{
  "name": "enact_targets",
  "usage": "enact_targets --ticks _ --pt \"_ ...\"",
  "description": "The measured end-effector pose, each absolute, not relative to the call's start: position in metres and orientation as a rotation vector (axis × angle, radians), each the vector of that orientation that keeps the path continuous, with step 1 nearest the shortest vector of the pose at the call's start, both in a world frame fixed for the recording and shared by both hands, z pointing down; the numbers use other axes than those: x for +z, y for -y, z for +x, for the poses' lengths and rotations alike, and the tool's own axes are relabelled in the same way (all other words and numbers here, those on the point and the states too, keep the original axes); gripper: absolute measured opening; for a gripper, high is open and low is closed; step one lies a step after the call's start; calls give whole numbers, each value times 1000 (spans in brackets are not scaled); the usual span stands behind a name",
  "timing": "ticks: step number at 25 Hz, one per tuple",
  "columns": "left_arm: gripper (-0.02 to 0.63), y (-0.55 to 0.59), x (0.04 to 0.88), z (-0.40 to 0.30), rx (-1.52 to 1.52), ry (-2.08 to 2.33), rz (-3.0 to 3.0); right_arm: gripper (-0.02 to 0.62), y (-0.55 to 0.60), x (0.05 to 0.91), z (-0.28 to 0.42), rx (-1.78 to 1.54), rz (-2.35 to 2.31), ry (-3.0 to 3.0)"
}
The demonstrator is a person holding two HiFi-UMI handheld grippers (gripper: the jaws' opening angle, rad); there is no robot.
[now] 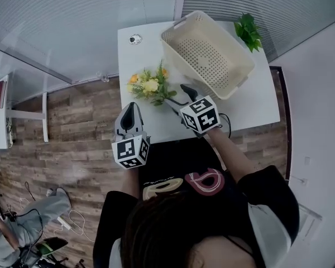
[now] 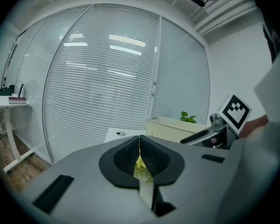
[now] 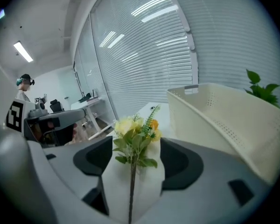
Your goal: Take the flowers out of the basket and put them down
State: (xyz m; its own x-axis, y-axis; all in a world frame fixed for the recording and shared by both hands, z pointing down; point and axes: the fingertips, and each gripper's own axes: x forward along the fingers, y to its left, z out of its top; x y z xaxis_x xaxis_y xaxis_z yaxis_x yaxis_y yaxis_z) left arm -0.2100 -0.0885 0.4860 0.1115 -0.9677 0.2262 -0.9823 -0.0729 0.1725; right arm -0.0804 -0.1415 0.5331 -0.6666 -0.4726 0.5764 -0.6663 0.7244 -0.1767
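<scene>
- The white table [image 1: 139, 57] carries all the things.
- The basket [image 1: 207, 53] sits tipped on the table. It is empty, with no flowers inside.
- The flowers [image 1: 151, 85] lie on the table just beside the basket, on its left side in the head view. They are out of the basket and they are down, so I think the main job is done.
- The right hand-held gripper [image 3: 133, 160] has its jaws wide apart. The stem shows between them, but the pads do not press on it, so it holds nothing.
- The left hand-held gripper [image 2: 140, 155] has its jaws together with nothing in them. It is near the flowers.
- I think all that is left is to take the right hand-held gripper away from the stem.
</scene>
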Motion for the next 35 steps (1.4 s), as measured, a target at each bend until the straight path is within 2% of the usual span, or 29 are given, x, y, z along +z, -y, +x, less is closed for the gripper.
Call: enact_targets --ticks 5,15,23,30,35 --pt "18 93 483 -201 68 1906 2130 313 143 515 -68 570 935 2482" --pt "18 99 470 -192 40 1889 2173 305 144 478 -41 451 1124 2637" --pt "18 108 468 -183 33 1858 2215 221 137 472 -23 423 1211 2679" --pt "18 110 462 -181 6 1867 2217 89 136 466 -5 346 1343 2630" --pt "18 109 462 -178 9 1871 2222 29 136 461 -4 302 1389 2626"
